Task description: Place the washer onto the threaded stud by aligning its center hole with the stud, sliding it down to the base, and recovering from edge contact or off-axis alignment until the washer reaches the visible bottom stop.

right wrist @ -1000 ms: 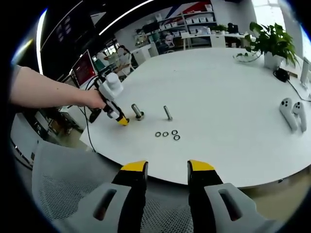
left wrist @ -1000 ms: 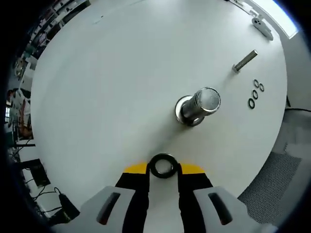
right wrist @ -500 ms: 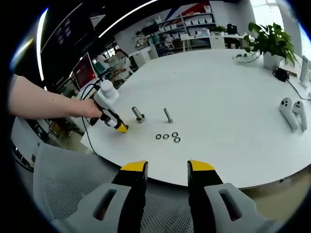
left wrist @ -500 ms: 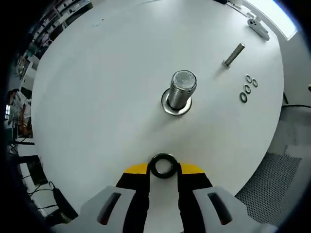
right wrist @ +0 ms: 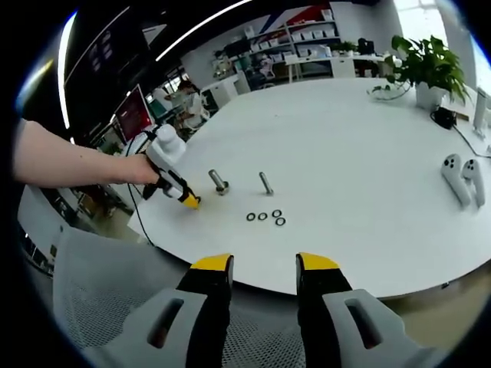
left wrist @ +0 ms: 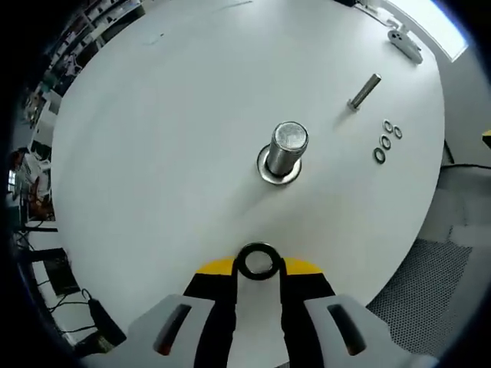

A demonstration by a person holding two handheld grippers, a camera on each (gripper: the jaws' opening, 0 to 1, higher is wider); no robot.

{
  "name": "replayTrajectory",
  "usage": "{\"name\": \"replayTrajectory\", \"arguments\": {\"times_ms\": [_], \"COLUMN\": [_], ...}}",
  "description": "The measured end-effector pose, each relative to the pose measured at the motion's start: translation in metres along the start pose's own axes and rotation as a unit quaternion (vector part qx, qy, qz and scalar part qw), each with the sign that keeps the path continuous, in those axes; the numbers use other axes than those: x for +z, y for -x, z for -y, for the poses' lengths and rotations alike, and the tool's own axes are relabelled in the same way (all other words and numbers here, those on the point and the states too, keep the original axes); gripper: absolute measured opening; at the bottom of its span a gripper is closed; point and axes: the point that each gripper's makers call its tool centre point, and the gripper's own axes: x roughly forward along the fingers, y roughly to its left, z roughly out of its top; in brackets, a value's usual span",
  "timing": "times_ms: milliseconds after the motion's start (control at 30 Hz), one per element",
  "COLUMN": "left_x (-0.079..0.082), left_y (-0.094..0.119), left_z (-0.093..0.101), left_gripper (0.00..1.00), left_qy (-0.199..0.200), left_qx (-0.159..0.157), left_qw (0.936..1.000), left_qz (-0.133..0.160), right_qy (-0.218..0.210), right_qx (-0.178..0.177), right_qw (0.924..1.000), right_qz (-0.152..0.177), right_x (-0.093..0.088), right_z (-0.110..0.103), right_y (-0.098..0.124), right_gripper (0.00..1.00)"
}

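The washer (left wrist: 257,262) is a dark, glossy ring with a round centre hole, clamped edge-on between the yellow-tipped jaws of the left gripper (left wrist: 258,266). Beyond it, apart from the jaws, the stud (left wrist: 287,149) stands upright on the smooth white table (left wrist: 153,138): a stubby bright-metal cylinder with a flat, dull-grey top, rising from a wider polished round base. The washer is not on the stud; bare table lies between them.

Farther off a second bolt (left wrist: 364,91), slim and silvery, lies on its side, and near it three small dark rings (left wrist: 386,141) sit in a short row. A pale, curved object (left wrist: 404,43) rests at the table's far edge.

In the right gripper view the left gripper (right wrist: 189,201) is held low over the table's near-left edge, tilted steeply down, its white body gripped by a hand (right wrist: 142,170) on a bare forearm reaching in from the left. Its tip sits just beside the stud (right wrist: 218,181), with the bolt (right wrist: 265,182) and the rings (right wrist: 265,217) to the right; four rings can be counted here. This view also takes in two white controllers (right wrist: 461,178), a potted plant (right wrist: 426,70), shelving behind, and a grey mesh chair (right wrist: 92,299) below.

The right gripper (right wrist: 261,268) hangs off the table over the chair, its jaws parted and holding nothing
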Motion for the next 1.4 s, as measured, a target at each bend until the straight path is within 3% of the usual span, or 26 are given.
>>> {"name": "replayTrajectory", "arguments": {"times_ms": [633,1300,1400], "left_x": [0.063,0.081,0.083], "left_y": [0.056,0.044,0.041], "left_z": [0.006,0.022,0.02], "left_gripper": [0.19,0.19,0.19], "left_qy": [-0.064,-0.078,-0.098], "left_qx": [-0.01,-0.024,-0.013], "left_qw": [0.996,0.9952,0.994], "left_qz": [0.062,0.054,0.049], "right_qy": [0.003,-0.002,-0.002], "right_qx": [0.004,0.003,0.002], "right_qw": [1.0,1.0,1.0], "right_qz": [0.0,0.004,0.003], "right_x": [0.0,0.002,0.001], "right_z": [-0.002,-0.001,0.0], "right_y": [0.0,0.0,0.0], "right_gripper": [0.35,0.35,0.35]}}
